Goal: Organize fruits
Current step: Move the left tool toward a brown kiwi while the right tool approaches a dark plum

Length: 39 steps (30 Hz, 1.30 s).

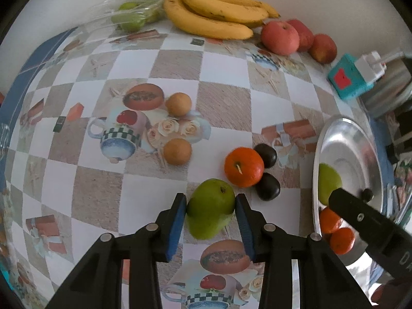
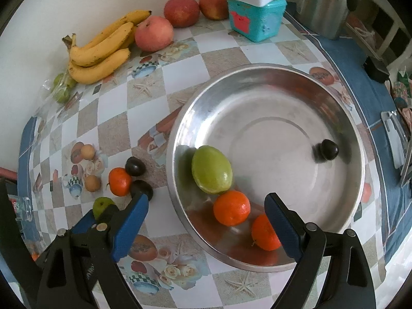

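My left gripper (image 1: 209, 203) is shut on a green fruit (image 1: 209, 207) just above the tablecloth; it also shows in the right wrist view (image 2: 101, 204). Beside it lie an orange (image 1: 243, 167) and two dark plums (image 1: 267, 186). My right gripper (image 2: 207, 217) is open and empty over the near rim of the steel bowl (image 2: 267, 77). The bowl holds a green fruit (image 2: 211, 170), two oranges (image 2: 231, 208) and a dark plum (image 2: 327, 149) that looks blurred.
Bananas (image 1: 213, 13), three red apples (image 1: 280, 37) and bagged green fruit (image 1: 131, 16) lie along the back wall. Two small brown fruits (image 1: 177, 152) sit mid-table. A teal box (image 2: 255, 16) and a steel container (image 2: 327, 2) stand behind the bowl.
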{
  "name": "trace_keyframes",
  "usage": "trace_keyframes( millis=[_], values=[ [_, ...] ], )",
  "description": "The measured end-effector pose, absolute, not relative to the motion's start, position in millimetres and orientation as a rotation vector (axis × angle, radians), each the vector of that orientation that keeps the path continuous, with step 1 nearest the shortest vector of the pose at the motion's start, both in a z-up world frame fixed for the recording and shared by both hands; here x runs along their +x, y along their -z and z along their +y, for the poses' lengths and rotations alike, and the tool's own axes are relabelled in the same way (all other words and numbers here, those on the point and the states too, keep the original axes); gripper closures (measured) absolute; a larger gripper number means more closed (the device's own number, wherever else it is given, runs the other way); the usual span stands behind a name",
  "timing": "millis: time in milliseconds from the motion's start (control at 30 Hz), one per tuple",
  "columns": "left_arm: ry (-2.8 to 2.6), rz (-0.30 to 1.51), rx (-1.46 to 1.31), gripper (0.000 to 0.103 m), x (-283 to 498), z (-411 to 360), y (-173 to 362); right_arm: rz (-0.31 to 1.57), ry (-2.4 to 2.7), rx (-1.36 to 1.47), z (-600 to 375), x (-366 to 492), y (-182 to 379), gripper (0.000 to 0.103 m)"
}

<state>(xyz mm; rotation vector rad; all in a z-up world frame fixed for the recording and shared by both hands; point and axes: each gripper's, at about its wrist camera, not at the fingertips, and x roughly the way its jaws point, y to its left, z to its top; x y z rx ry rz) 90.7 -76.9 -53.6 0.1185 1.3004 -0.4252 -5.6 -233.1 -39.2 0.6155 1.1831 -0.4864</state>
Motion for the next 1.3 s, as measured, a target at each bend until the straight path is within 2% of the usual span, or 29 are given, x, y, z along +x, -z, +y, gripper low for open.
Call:
trace_keyframes(
  millis=[467, 533, 600, 700, 833, 900, 1233, 1267, 1300],
  values=[
    [0.329, 1.253, -0.041, 0.061, 117.1, -24.6, 31.8, 1.107, 0.251, 0.415, -179.3, 21.4, 35.9, 0.012],
    [0.325, 1.258, -0.054, 0.062, 118.5, -20.8, 32.4, 1.110, 0.219, 0.400, -173.4, 24.0, 39.2, 0.022],
    [0.322, 1.259, -0.062, 0.069, 119.9, -19.7, 32.8, 1.126, 0.195, 0.388, -167.6, 27.8, 44.1, 0.029],
    [0.327, 1.250, -0.072, 0.070, 120.9, -18.8, 30.3, 1.150, 0.167, 0.351, -160.0, 32.0, 51.4, 0.043],
    [0.331, 1.269, -0.085, 0.070, 123.6, -16.7, 35.5, 1.194, 0.166, 0.316, -156.3, 36.9, 62.8, 0.056],
    [0.332, 1.283, -0.097, 0.070, 125.0, -14.7, 39.4, 1.204, 0.171, 0.311, -156.9, 37.7, 65.9, 0.059],
    [0.357, 1.309, -0.203, 0.068, 142.4, 9.0, 41.2, 1.223, 0.187, 0.276, -157.8, 43.0, 74.7, 0.060],
    [0.359, 1.311, -0.211, 0.064, 144.6, 11.9, 41.6, 1.225, 0.187, 0.270, -157.7, 43.5, 75.6, 0.060],
    [0.359, 1.314, -0.216, 0.054, 147.0, 14.9, 42.5, 1.225, 0.186, 0.268, -157.6, 43.7, 76.2, 0.060]
  ],
)
